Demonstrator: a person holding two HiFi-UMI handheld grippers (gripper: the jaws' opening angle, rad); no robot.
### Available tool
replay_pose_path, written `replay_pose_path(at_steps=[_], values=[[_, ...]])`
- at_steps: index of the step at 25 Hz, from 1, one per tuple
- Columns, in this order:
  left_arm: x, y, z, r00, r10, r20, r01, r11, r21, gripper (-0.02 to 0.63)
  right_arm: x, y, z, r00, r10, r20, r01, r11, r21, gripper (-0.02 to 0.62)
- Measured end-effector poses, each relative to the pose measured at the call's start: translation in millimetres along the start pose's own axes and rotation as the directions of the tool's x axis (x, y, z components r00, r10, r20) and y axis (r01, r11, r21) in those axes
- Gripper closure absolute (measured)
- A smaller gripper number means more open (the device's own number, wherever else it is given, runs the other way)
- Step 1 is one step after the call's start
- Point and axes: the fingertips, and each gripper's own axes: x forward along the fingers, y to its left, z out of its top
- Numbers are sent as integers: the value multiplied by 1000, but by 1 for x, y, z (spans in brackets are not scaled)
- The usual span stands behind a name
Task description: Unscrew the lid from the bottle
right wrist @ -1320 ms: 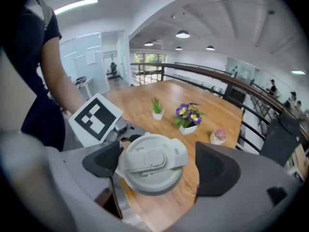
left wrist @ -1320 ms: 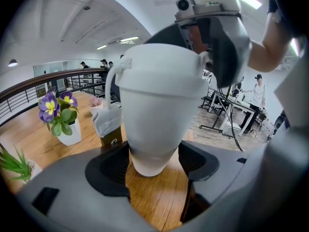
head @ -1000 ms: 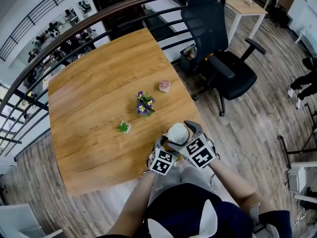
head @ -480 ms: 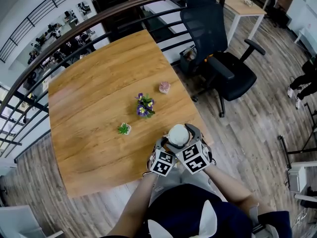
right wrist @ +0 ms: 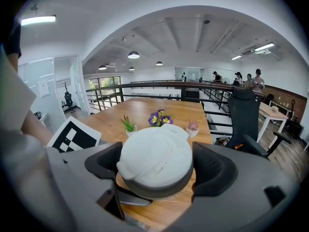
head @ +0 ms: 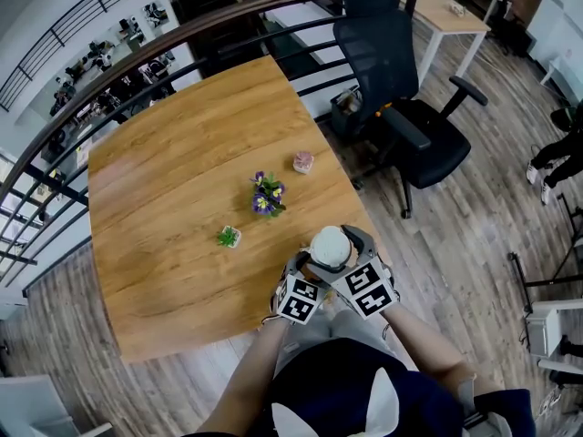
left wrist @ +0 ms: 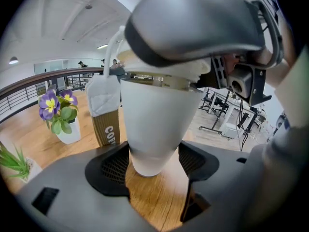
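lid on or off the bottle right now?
On. The lid sits on top of the bottle in the left gripper view, with the right gripper clamped round it. How far unscrewed: cannot tell.

Wooden table [head: 164,171], purple-flowered plant [head: 265,192], small green plant [head: 228,235], pink pot [head: 303,160] (perhaps a succulent), black office chair [head: 410,107]

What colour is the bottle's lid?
Lid is white with a dark grey band, clearest in right gripper view.

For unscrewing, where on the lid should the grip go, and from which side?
Take the lid by its dark round band, from above, pads on opposite sides, as the right tongs sit now. The domed top is rounded and would likely slip. The left tongs brace the tapered bottle low down.
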Motion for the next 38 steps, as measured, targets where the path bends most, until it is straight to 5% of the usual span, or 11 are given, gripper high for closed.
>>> replay_pose_path(at_steps=[12,32,38], values=[[2,1,0,1000,-5,-3,5,1000,-3,284,-21,-20,28,991,-3,132,-23,980,196,141],[2,2,-2,1000,3,-23,-3,1000,-9,283,-51,-40,56,985,-46,167,8,976,219,141],[4,3,-1,1000,6,-24,-6,1000,6,284,-62,-50,65,976,-24,216,-51,941,335,141]])
